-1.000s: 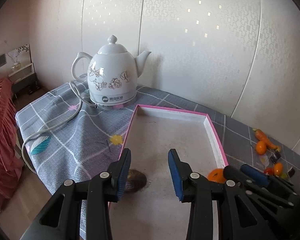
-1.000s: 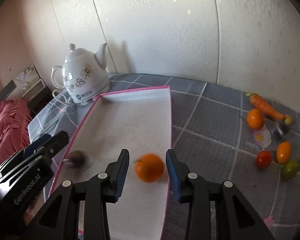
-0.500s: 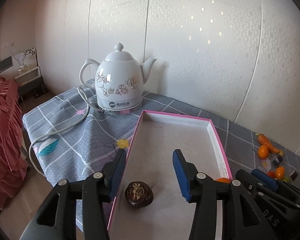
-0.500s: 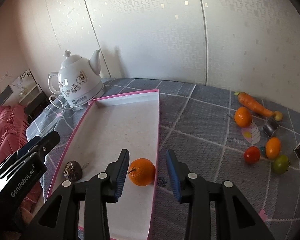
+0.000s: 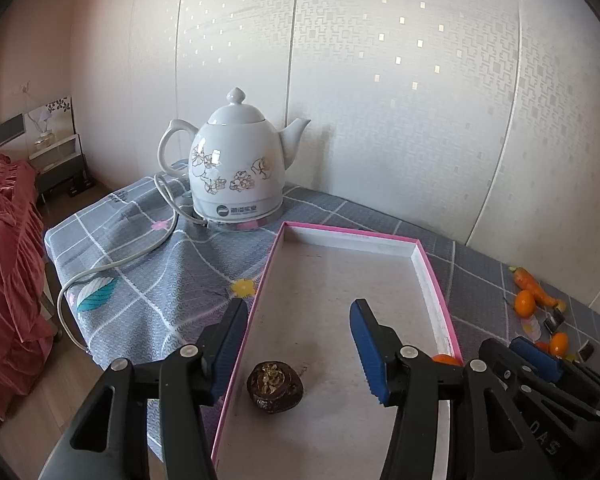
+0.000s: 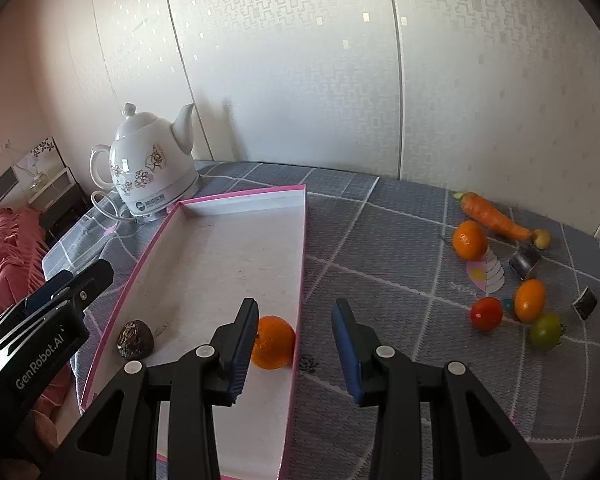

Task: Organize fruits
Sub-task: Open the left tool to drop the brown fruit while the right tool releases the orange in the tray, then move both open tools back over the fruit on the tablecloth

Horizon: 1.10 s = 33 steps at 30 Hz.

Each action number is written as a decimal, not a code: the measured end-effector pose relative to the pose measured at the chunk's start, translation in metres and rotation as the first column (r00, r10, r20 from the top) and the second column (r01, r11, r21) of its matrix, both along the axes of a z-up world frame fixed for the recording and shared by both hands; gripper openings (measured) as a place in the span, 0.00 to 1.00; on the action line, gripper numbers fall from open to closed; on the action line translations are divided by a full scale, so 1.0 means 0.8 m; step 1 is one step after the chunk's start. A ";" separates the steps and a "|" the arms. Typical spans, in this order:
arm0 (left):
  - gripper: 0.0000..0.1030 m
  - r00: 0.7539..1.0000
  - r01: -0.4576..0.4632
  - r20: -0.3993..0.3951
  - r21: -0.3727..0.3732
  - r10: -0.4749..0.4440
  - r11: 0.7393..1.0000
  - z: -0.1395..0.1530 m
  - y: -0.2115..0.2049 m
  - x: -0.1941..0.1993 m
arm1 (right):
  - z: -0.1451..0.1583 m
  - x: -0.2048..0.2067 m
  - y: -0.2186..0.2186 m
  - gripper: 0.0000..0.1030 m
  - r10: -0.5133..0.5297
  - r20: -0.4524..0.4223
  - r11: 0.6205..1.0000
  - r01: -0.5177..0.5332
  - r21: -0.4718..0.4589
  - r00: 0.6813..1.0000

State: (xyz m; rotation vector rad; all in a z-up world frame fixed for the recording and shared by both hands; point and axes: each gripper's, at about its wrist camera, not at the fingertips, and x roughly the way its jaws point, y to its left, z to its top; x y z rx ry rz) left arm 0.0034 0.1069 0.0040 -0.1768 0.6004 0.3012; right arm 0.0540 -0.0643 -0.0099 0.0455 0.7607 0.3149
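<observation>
Fruit lay freed in the tray [image 6: 301, 240]: both tongs, left [image 5: 298, 346] and right [image 6: 296, 346], had lifted back released, leaving the orange [image 6: 274, 342] and brown fruit [image 5: 275, 386] inside; more waited on the table [image 6: 399, 248].

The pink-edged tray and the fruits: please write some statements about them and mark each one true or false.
1. An orange lies inside the pink-edged tray. True.
2. The right gripper is shut on the orange. False: its fingers are apart and hold nothing.
3. A dark brown fruit lies in the tray near its left wall. True.
4. The carrot lies in the tray. False: it lies on the grey cloth, right of the tray.
5. The left gripper is open and holds nothing. True.
6. The kettle stands inside the tray. False: it stands on the cloth beyond the tray's far left corner.
</observation>
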 end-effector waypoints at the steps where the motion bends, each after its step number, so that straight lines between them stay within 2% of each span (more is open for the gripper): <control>1: 0.55 1.000 -0.001 0.001 0.001 0.001 1.000 0.000 0.000 0.000 | 0.000 0.000 -0.001 0.38 -0.003 0.001 1.000 0.003 0.000 1.000; 17: 0.57 1.000 0.029 0.000 0.015 -0.029 0.999 0.001 -0.015 0.000 | 0.005 -0.004 -0.025 0.38 -0.065 0.014 0.998 0.065 0.002 0.998; 33: 0.61 0.994 0.107 -0.013 0.033 -0.106 0.994 0.003 -0.058 0.004 | 0.004 -0.010 -0.071 0.38 -0.152 0.019 0.988 0.152 -0.006 0.988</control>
